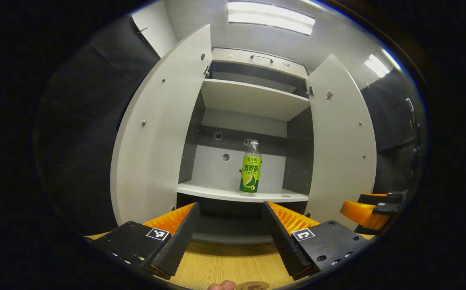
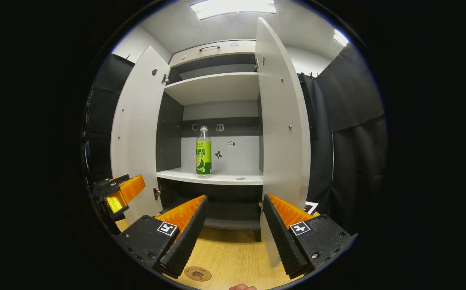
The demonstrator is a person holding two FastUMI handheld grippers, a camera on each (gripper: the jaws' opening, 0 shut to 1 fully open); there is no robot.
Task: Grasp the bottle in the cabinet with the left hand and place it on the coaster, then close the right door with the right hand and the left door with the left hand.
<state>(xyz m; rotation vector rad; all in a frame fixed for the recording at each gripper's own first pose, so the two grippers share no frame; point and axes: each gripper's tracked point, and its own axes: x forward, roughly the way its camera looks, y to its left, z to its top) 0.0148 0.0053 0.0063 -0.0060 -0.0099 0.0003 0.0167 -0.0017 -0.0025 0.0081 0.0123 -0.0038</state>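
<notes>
A clear bottle point(image 1: 251, 169) with a green and yellow label stands upright on the middle shelf point(image 1: 217, 191) of a white cabinet; the bottle point(image 2: 203, 158) also shows in the right gripper view. Both doors stand wide: the left door point(image 1: 156, 133) and the right door point(image 1: 342, 137), which in the right gripper view is the near right door point(image 2: 283, 121). My left gripper point(image 1: 229, 211) is open, well in front of the cabinet and below the shelf. My right gripper point(image 2: 234, 203) is open too. A round wooden coaster point(image 2: 197, 274) lies on the table near me; the coaster's edge point(image 1: 253, 285) peeks in low.
The cabinet stands on a light wood table point(image 2: 233, 249). An upper shelf point(image 1: 253, 96) sits above the bottle. The other gripper point(image 1: 372, 211) shows at the right of the left gripper view, and at the left point(image 2: 120, 195) of the right gripper view. Black cloth walls flank the cabinet.
</notes>
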